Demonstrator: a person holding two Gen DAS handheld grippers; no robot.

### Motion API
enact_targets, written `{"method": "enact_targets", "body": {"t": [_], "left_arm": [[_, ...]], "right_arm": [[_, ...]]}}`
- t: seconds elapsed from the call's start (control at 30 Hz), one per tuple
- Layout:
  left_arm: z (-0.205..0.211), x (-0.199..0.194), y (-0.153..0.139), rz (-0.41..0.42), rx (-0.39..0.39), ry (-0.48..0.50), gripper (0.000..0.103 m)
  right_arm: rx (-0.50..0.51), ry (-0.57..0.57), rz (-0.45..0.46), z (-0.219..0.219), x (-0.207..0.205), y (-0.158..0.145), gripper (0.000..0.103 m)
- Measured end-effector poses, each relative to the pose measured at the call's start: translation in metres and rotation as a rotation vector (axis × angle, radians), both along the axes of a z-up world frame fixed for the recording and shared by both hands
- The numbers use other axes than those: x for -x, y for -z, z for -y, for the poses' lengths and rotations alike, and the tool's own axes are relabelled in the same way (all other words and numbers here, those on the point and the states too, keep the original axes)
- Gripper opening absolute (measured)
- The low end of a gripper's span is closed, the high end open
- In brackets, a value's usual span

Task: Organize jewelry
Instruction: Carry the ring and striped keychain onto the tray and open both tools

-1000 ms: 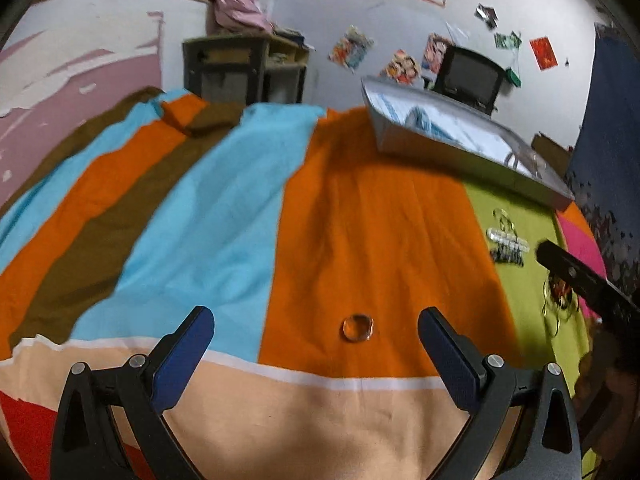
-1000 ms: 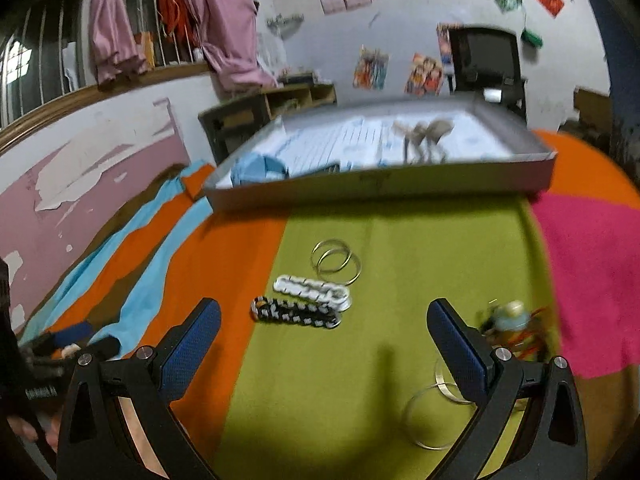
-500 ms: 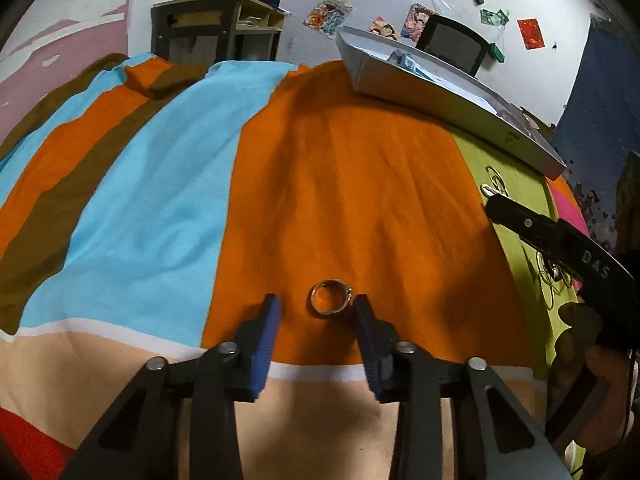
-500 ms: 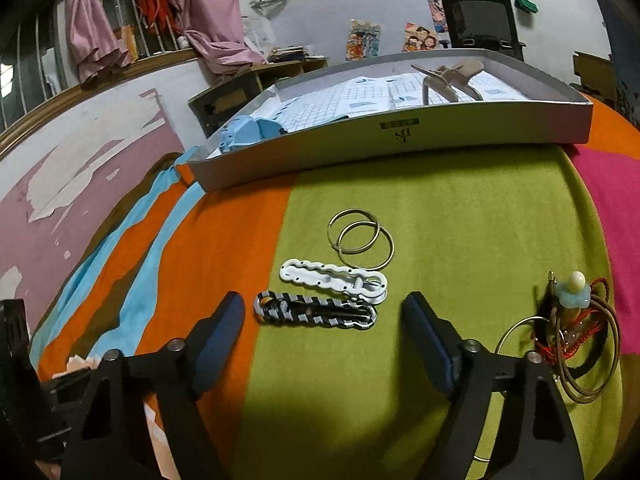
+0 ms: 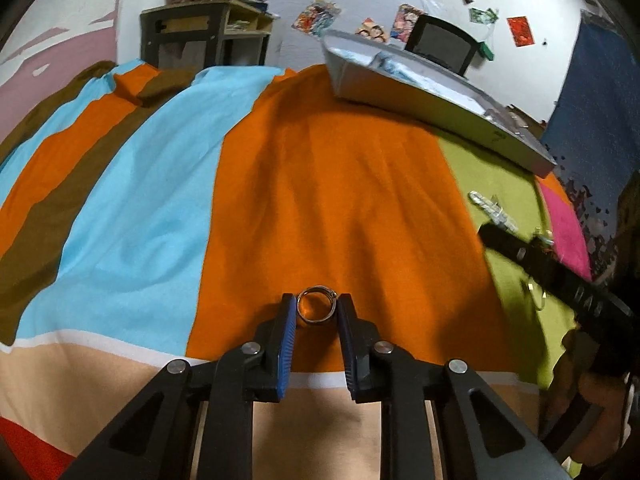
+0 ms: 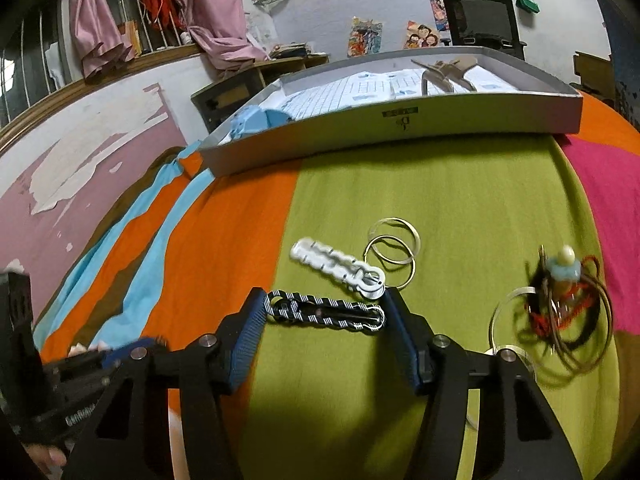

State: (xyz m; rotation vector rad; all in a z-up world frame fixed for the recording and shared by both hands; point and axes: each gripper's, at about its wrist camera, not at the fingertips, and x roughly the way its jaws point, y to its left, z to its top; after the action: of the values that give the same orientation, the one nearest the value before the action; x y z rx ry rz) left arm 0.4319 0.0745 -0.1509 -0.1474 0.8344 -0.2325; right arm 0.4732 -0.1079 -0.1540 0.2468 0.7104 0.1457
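A silver ring lies on the orange stripe of the bedspread. My left gripper is shut on it, a blue pad against each side. On the green stripe, a black-and-white striped clip lies lengthwise between the pads of my right gripper, which meet its two ends. Just beyond it are a white clip and two thin silver hoops. A tangle of bangles and red cord with a pale bead sits to the right. The grey box stands further back.
The striped bedspread fills the left wrist view, with the grey box at the far right and the right gripper's black body beside it. A dark shelf unit and a black chair stand by the wall.
Both grippers moved forward and down. The left jaws went from wide open to shut on the ring. The right jaws narrowed around the striped clip.
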Motion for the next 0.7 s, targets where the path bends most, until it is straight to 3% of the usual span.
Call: {"method": "enact_targets", "body": {"t": [0.43, 0.6, 0.7], "left_arm": [[0.028, 0.02, -0.038, 0.008, -0.023, 0.123, 0.02], [0.039, 0.032, -0.052, 0.032, -0.042, 0.158, 0.02], [0.046, 0.033, -0.065, 0.052, -0.039, 0.161, 0.02]], "right_arm": [[-0.092, -0.009, -0.134, 0.015, 0.056, 0.013, 0.054], [-0.07, -0.011, -0.108, 0.022, 0.08, 0.004, 0.054], [-0.041, -0.008, -0.039, 0.031, 0.086, -0.018, 0.054]]}}
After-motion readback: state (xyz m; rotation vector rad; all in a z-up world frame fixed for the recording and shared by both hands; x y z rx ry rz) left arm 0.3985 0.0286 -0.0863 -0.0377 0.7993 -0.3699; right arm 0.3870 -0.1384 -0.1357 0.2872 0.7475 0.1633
